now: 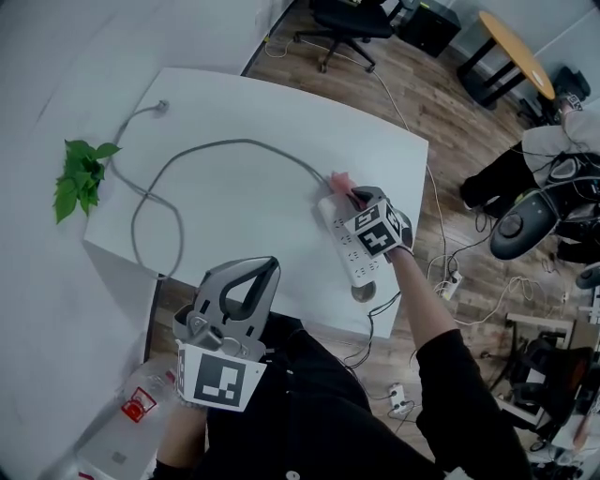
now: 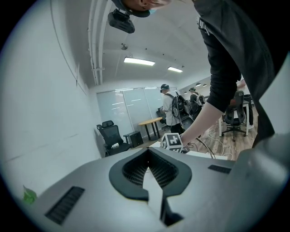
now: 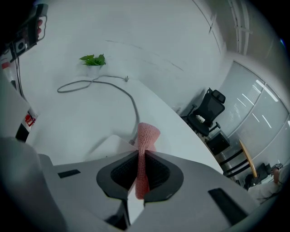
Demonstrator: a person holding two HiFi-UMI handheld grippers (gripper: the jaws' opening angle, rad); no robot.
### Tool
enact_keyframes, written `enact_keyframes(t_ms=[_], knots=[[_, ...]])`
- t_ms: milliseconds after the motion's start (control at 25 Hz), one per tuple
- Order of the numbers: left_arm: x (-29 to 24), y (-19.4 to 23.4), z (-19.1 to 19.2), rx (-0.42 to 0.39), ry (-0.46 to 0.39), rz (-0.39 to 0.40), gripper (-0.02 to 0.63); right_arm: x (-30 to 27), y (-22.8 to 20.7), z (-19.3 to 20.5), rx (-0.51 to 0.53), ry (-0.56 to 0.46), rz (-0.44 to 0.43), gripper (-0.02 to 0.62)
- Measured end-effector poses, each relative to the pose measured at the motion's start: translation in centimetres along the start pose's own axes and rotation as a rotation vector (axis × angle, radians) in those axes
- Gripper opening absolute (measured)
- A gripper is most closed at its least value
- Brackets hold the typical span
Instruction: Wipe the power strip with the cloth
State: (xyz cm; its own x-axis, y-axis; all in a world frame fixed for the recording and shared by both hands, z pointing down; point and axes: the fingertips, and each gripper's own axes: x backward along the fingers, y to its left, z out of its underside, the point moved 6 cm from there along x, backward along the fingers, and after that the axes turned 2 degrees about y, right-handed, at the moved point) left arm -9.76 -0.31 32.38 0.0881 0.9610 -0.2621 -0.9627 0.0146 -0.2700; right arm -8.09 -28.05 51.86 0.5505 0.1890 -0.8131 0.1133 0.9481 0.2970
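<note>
A white power strip lies at the right part of the white table, and its grey cable loops away to the left. My right gripper hovers over the strip's far end, shut on a pink cloth. In the right gripper view the pink cloth stands pinched between the jaws, above the strip where the cable enters it. My left gripper is held off the table's front edge, shut and holding nothing. The left gripper points out into the room.
A small green plant sits at the table's left edge. A clear plastic bottle stands low at the left. An office chair, a round wooden table, a seated person and floor cables surround the table.
</note>
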Motion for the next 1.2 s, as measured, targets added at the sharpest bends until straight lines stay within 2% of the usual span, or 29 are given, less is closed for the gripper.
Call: enact_keyframes(t_ms=[520, 1200], knots=[[-0.8, -0.6, -0.8, -0.019, -0.024, 0.041, 0.014, 0.8, 1.0, 1.7, -0.021, 0.007, -0.023, 0.051], [-2.4, -1.4, -2.0, -0.046, -0.062, 0.109, 0.014, 4.7, 2.8, 6.7, -0.136, -0.003, -0.013, 0.051]])
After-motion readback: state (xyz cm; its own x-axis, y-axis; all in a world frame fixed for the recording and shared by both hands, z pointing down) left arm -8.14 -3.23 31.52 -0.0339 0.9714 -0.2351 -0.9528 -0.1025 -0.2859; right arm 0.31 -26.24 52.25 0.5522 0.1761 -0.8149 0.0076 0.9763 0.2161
